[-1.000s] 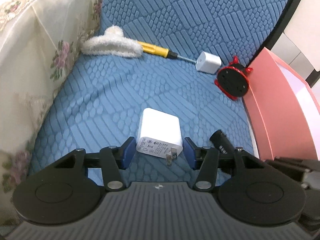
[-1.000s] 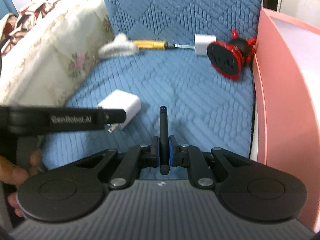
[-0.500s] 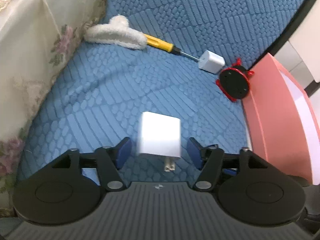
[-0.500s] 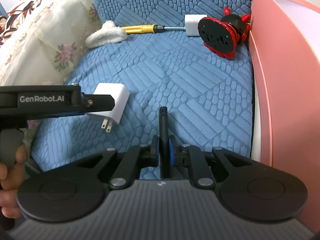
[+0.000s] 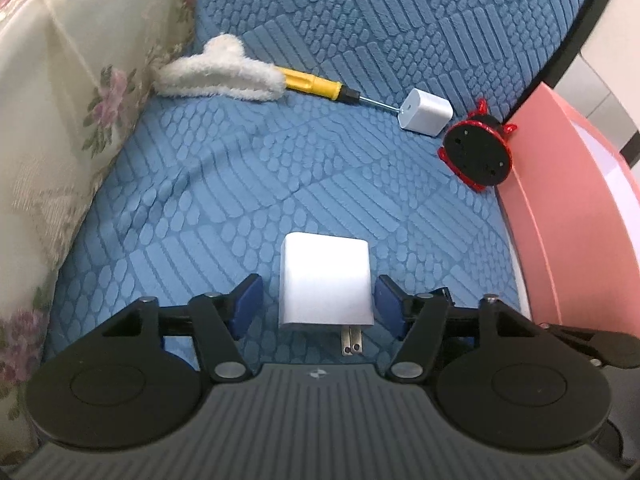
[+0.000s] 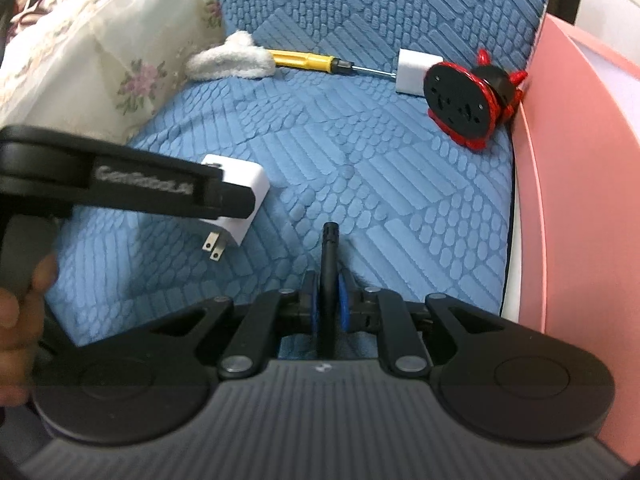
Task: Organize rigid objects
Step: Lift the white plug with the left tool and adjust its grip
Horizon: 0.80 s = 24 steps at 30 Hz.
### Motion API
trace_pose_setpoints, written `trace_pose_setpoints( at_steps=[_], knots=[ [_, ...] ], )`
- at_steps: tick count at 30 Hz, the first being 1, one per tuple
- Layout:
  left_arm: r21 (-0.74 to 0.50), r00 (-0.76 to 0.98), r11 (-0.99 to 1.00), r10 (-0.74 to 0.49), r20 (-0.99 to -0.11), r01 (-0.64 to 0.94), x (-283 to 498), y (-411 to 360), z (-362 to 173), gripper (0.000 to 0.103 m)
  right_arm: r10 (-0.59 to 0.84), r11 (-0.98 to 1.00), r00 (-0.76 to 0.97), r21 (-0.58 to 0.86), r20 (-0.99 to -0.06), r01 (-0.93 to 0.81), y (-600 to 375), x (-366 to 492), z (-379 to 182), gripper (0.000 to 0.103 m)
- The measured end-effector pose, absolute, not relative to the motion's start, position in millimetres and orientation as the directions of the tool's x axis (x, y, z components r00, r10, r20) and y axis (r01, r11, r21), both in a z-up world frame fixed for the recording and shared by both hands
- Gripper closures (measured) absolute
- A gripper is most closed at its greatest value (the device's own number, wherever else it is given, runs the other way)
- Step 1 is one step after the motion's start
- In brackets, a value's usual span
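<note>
A white charger (image 5: 326, 280) with two metal prongs lies on the blue quilted cushion (image 5: 240, 184). My left gripper (image 5: 318, 304) is open, its blue pads either side of the charger, not touching. The charger also shows in the right wrist view (image 6: 244, 196), partly behind the left gripper's body. My right gripper (image 6: 329, 300) is shut on a thin black rod (image 6: 329, 264) that points forward. Farther back lie a yellow screwdriver (image 5: 316, 84), a small white cube adapter (image 5: 426, 112) and a black and red round holder (image 5: 478, 152).
A pink box (image 5: 568, 208) stands along the right edge of the cushion, also in the right wrist view (image 6: 580, 184). A white fluffy cloth (image 5: 218, 74) covers the screwdriver's handle end. A floral fabric (image 5: 60, 120) rises on the left.
My left gripper has tilted and now looks down on the charger's top face, jaws still open around it. My right gripper, holding the rod, has shifted a little; the scene is otherwise unchanged.
</note>
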State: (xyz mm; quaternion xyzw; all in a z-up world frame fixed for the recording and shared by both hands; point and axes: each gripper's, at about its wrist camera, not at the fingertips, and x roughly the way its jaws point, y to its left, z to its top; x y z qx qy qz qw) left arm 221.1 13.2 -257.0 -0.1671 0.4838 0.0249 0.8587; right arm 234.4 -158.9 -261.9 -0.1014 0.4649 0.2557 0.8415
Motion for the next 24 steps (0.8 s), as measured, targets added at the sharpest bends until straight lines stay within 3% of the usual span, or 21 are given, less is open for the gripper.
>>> trace_pose_setpoints(
  at_steps=[3, 24],
  knots=[
    [-0.246, 0.528, 0.952, -0.117, -0.841, -0.18, 221, 7, -258, 0.044, 0.341, 0.846, 0.436, 0.07, -0.833, -0.529, -160, 235, -262, 0.09],
    [-0.275, 0.582, 0.947, -0.131, -0.802, -0.166, 196, -5, -229, 0.046, 0.382, 0.869, 0.426, 0.163, -0.82, -0.467, -185, 233, -233, 0.09]
  ],
)
